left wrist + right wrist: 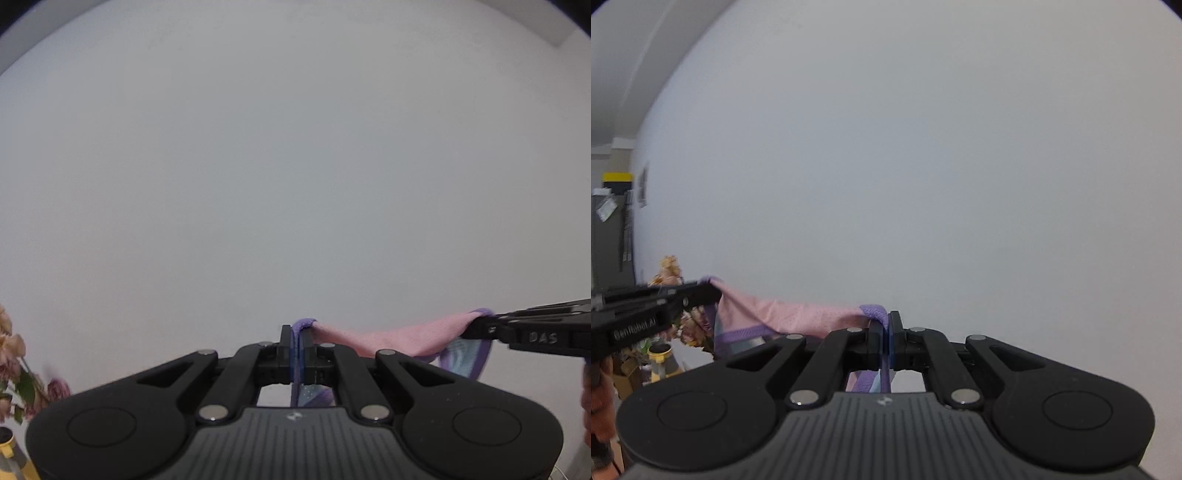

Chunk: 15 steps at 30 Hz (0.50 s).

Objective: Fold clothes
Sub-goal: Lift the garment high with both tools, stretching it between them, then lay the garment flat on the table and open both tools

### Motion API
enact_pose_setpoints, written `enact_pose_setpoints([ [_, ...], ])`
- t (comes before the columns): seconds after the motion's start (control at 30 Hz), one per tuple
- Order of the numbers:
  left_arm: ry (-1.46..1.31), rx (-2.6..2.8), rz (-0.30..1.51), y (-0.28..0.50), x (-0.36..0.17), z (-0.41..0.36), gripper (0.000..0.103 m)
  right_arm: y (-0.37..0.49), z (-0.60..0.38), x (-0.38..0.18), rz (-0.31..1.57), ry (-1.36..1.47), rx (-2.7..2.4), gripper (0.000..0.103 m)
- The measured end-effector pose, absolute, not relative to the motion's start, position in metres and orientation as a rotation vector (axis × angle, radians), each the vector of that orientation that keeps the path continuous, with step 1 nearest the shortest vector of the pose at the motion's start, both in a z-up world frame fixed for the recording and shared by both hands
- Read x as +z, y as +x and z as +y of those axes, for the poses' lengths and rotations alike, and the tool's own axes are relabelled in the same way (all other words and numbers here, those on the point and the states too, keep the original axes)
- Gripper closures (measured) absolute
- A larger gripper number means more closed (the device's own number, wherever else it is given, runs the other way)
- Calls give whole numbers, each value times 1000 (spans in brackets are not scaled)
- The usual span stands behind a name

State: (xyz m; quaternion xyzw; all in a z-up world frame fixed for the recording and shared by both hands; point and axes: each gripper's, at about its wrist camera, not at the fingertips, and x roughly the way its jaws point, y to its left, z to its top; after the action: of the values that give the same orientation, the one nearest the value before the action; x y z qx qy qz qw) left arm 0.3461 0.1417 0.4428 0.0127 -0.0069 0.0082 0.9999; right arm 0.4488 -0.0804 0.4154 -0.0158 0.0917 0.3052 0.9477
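A pink garment (391, 338) with purple trim and a pale blue pattern hangs in the air between my two grippers. My left gripper (298, 334) is shut on one purple-edged corner. My right gripper (888, 321) is shut on the other corner of the garment (798, 317). In the left wrist view the right gripper (476, 326) reaches in from the right. In the right wrist view the left gripper (709, 291) reaches in from the left. Most of the garment hangs below the grippers, out of sight.
A plain white wall (295, 166) fills both views. Dried pink flowers (22, 373) and a yellow object (7, 443) show at lower left. In the right wrist view, flowers (670, 269), a yellow-lidded jar (661, 356), boxes and a grey cabinet (607, 236) stand at far left.
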Motion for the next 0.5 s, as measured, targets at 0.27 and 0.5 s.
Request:
enact_pose_setpoints([
  [0.27,109,-74,170,245,315,91,102,399,-101,356,198,-157,717,101],
  [0.5,-31,-251,531,142,136,36,102,294,-155,167,553,-311,795,101],
])
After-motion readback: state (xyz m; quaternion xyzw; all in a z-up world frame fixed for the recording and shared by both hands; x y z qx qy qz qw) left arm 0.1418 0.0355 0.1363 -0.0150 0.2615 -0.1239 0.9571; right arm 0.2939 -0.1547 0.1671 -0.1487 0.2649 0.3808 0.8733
